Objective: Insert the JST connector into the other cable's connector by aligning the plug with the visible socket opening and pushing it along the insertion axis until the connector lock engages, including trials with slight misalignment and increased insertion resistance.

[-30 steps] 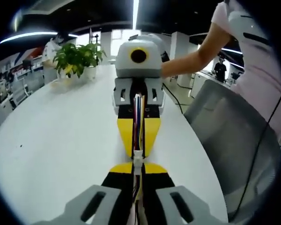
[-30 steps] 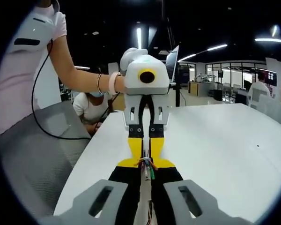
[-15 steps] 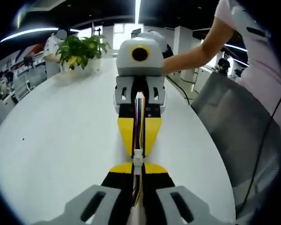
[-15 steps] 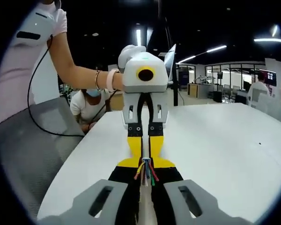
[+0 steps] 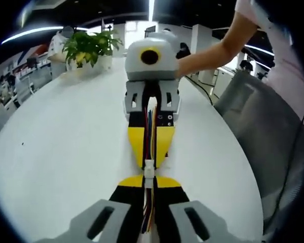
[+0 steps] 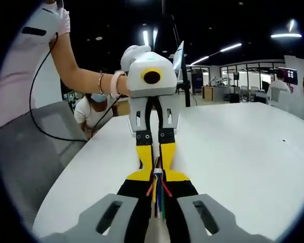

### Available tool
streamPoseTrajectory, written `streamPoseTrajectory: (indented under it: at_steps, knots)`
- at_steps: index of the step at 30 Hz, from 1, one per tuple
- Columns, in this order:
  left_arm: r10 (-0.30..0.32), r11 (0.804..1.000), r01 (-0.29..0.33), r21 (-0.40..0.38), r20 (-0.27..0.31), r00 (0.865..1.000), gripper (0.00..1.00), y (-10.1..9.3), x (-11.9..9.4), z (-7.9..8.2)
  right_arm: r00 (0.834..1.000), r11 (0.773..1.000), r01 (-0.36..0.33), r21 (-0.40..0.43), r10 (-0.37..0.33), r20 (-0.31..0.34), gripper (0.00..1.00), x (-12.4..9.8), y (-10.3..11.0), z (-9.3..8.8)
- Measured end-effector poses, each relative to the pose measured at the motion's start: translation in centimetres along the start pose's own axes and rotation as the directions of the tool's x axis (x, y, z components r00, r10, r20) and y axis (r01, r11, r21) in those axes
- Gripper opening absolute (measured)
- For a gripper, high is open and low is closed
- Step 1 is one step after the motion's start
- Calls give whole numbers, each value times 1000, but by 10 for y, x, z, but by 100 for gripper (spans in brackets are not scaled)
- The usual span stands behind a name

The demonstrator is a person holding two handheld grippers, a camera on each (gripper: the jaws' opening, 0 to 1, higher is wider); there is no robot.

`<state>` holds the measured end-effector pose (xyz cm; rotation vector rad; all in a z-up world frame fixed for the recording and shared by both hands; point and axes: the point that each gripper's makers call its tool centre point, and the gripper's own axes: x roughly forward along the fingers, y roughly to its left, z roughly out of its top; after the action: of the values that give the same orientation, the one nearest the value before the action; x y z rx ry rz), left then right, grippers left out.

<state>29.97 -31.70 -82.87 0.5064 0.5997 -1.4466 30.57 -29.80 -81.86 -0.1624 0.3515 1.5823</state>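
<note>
Because you hold the left gripper [image 5: 149, 188] and right gripper [image 6: 155, 186] nose to nose above the white table [image 5: 61, 152], each clamped on its cable's wires, the white JST connector [image 5: 149, 168] sits between the tips, lined up for a straight push.

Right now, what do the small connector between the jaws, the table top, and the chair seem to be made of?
The connector looks like white moulded plastic, matte with crisp edges. The table top seems a smooth white laminate or painted board; faint reflections suggest a slight sheen. The chair back looks like grey woven fabric or mesh, dull and textured, though blur leaves that open.
</note>
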Motion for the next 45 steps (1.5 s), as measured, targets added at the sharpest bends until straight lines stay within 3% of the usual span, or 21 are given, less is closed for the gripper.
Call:
streamPoseTrajectory:
  at_steps: [19,24,38,40,45]
  knots:
    - [30,1000,-30,-7,3,1000,0,14,3,-15,999,999,4,35,-3,-37,3,5,3,-10]
    - [21,1000,-21,-1,2,1000,0,12,8,-16,995,1000,-1,25,4,-104,4,6,6,-26]
    - [33,999,-33,12,17,999,0,12,8,-15,992,1000,12,22,-10,-123,4,-2,5,-22]
    - [48,998,-48,41,23,999,0,12,8,-13,991,997,31,73,-21,-132,5,-3,3,-23]
    - [65,997,-66,37,33,997,1,12,6,-11,988,999,32,26,-28,-151,5,-2,2,-24]
